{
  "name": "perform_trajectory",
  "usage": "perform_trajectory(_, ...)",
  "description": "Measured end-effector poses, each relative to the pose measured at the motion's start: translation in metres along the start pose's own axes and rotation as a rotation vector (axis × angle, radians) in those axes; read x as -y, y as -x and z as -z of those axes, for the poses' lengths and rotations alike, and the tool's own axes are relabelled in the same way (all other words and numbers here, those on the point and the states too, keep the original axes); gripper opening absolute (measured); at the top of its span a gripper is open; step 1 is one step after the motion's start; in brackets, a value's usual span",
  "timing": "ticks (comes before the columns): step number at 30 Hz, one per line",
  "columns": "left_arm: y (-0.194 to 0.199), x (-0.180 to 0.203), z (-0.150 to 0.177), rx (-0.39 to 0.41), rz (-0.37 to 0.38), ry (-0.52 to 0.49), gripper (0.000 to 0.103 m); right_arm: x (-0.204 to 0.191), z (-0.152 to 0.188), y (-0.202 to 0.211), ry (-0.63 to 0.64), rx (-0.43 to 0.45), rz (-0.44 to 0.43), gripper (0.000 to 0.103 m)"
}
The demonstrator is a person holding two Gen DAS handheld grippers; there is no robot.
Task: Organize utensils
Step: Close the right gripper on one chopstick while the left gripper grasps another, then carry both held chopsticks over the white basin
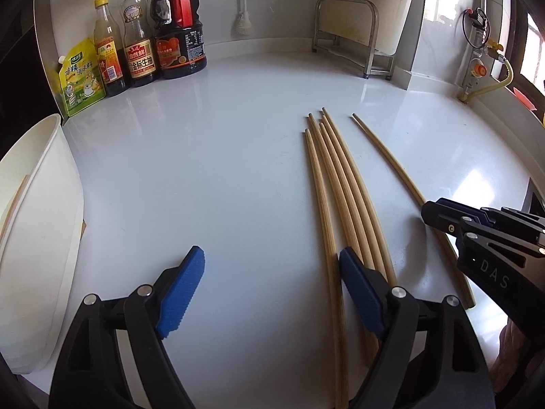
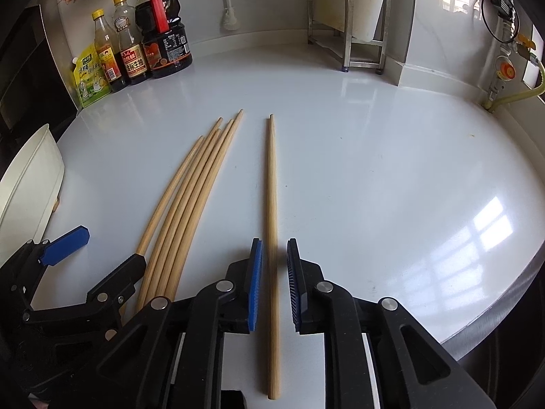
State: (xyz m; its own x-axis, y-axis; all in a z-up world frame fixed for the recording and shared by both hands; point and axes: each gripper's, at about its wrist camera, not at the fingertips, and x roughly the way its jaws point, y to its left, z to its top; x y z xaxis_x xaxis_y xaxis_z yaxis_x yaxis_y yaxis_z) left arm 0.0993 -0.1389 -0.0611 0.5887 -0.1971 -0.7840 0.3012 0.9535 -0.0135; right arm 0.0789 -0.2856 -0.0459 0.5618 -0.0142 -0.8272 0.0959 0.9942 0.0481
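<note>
Single pale wooden chopstick [image 2: 271, 225] flat on white countertop [image 2: 374, 170], right of five-chopstick bundle [image 2: 190, 204], between right gripper [image 2: 274, 284] pads, ungripped. Left gripper [image 1: 269, 293] spread wide, empty, straddling bundle's left edge.

— Where is open room found?
— The glossy white countertop [image 2: 391, 177] right of the single wooden chopstick [image 2: 271, 204] is left bare.
— And what is blocked?
— The left is closed by the white paper tub [image 1: 37, 225], the back by dark sauce bottles [image 1: 150, 34] and a steel rack [image 2: 344, 24].

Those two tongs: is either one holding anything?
No. The left tongs gape empty; the single chopstick lies between the right tongs, ungripped.
</note>
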Motion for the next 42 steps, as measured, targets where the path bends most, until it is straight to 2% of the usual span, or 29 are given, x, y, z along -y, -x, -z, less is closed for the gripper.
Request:
perform_trajectory(6, -0.006, -0.002, -0.006, 0.002, -0.008, 0.003, 0.085, -0.003, -0.003, -0.004, 0.020, 0.008, 0.028, 0.016)
perform_trajectory(13, -0.012, 0.000, -0.013, 0.017, -0.013, 0.013, 0.084, -0.006, -0.007, -0.010, 0.043, 0.025, 0.069, 0.017)
perform_trajectory(16, -0.011, 0.003, -0.014, 0.028, -0.006, 0.004, 0.073, -0.009, -0.007, -0.010, 0.059, 0.031, 0.083, 0.017)
perform_trajectory(17, -0.010, 0.004, -0.013, 0.034, -0.003, -0.001, 0.065, -0.011, -0.007, -0.010, 0.071, 0.033, 0.090, 0.016)
perform_trajectory(19, -0.008, 0.008, -0.012, 0.044, 0.006, -0.017, 0.056, -0.018, -0.005, -0.010, 0.108, 0.033, 0.095, 0.007)
perform_trajectory(20, -0.008, 0.010, -0.011, 0.047, 0.010, -0.024, 0.051, -0.021, -0.004, -0.011, 0.124, 0.036, 0.108, 0.006)
perform_trajectory(22, -0.006, 0.013, -0.010, 0.047, 0.022, -0.036, 0.039, -0.025, -0.003, -0.011, 0.142, 0.038, 0.116, 0.006)
perform_trajectory(24, -0.004, 0.015, -0.011, 0.042, 0.028, -0.041, 0.016, -0.023, -0.004, -0.011, 0.132, 0.038, 0.104, 0.006)
perform_trajectory(26, -0.004, 0.015, -0.011, 0.036, 0.032, -0.042, 0.009, -0.019, -0.004, -0.010, 0.107, 0.036, 0.084, 0.006)
perform_trajectory(35, 0.002, 0.006, -0.009, 0.003, 0.047, -0.016, 0.007, -0.005, -0.006, 0.000, 0.021, 0.046, 0.017, 0.006)
perform_trajectory(42, 0.027, -0.001, -0.014, 0.036, 0.045, -0.019, 0.007, -0.008, -0.006, 0.020, 0.000, 0.075, -0.014, 0.006)
